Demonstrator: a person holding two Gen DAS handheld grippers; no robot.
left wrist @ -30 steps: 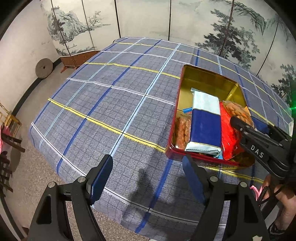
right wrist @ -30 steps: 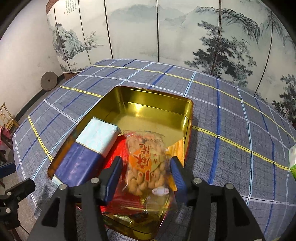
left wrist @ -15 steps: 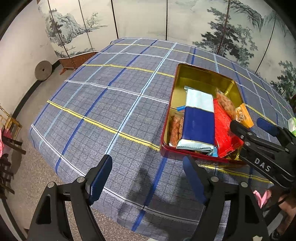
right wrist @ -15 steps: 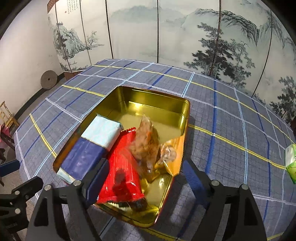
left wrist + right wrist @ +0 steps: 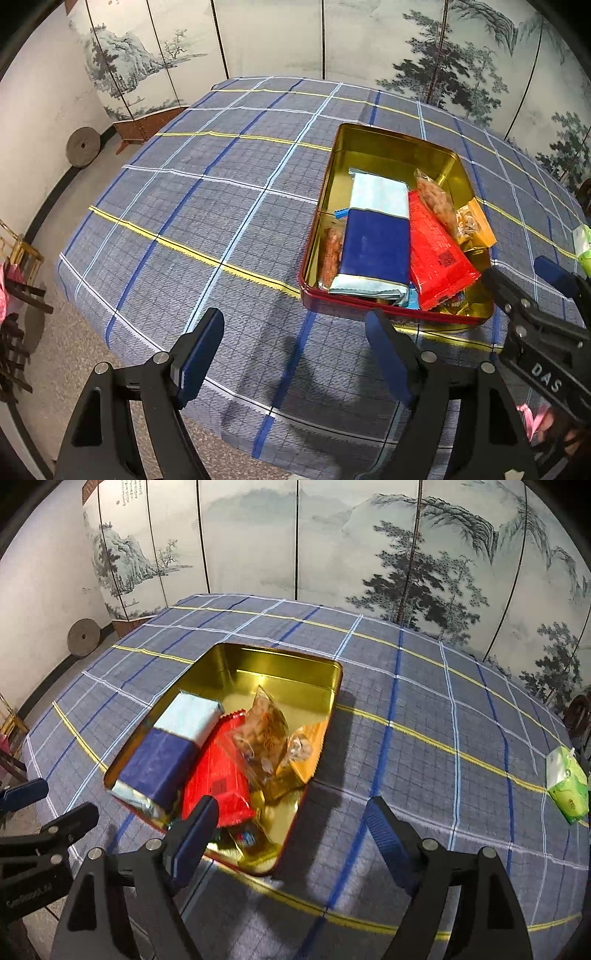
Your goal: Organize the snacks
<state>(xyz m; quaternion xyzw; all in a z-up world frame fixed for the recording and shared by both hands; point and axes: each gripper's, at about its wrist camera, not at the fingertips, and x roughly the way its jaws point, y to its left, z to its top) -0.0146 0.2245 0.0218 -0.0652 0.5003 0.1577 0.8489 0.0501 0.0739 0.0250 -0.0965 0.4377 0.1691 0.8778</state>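
Both grippers, the left gripper (image 5: 295, 347) and the right gripper (image 5: 291, 830), are black angular frames with triangular cut-outs, silver screw heads at the joints and ribbed blue pads (image 5: 384, 830), the right one lettered "DAS" in white.

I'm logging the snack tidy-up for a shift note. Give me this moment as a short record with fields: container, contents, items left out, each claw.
container: open gold tin on the plaid tablecloth
contents: blue-and-white pack, red pack, clear peanut bag propped on the red pack, orange pack
items left out: green pack on the cloth, apart from the tin
left claw: open, empty
right claw: open, empty, jaws just opened
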